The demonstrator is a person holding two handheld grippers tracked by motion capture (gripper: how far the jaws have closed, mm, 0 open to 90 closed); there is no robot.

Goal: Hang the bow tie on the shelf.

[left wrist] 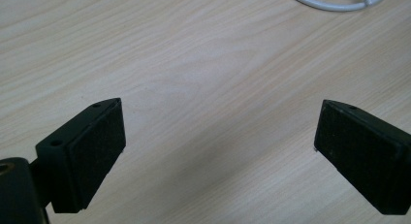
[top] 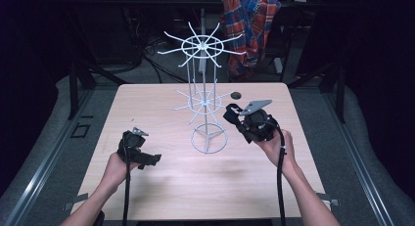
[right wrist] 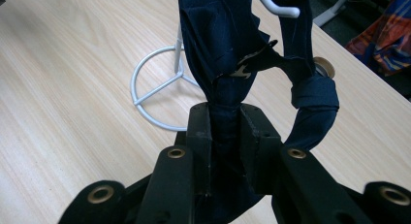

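Counted: 1 white wire rack (top: 205,96) w/ 2 spoked tiers and a ring base, standing mid-counter (top: 147,187). 1 dark navy cloth item (right wrist: 228,64), w/ a loop or band at its side. 2 tongs. 1 small round dark object (top: 236,95) on the counter just behind the rack; too small to identify. 1 plaid garment (top: 249,25) hanging beyond the counter's far edge.

Right tongs (right wrist: 224,118): clamped narrow on the navy cloth, bunched fabric between the pads. Cloth is held up off the counter, just right of the rack's lower tier; a white rack prong (right wrist: 276,6) is close to the fabric, contact not clear.

Left tongs (left wrist: 220,136): wide apart, nothing between, low over bare counter, front-left of the rack base.

Labels/writing: a small pale tag patch (right wrist: 241,71) on the cloth, not legible. No readable brand.
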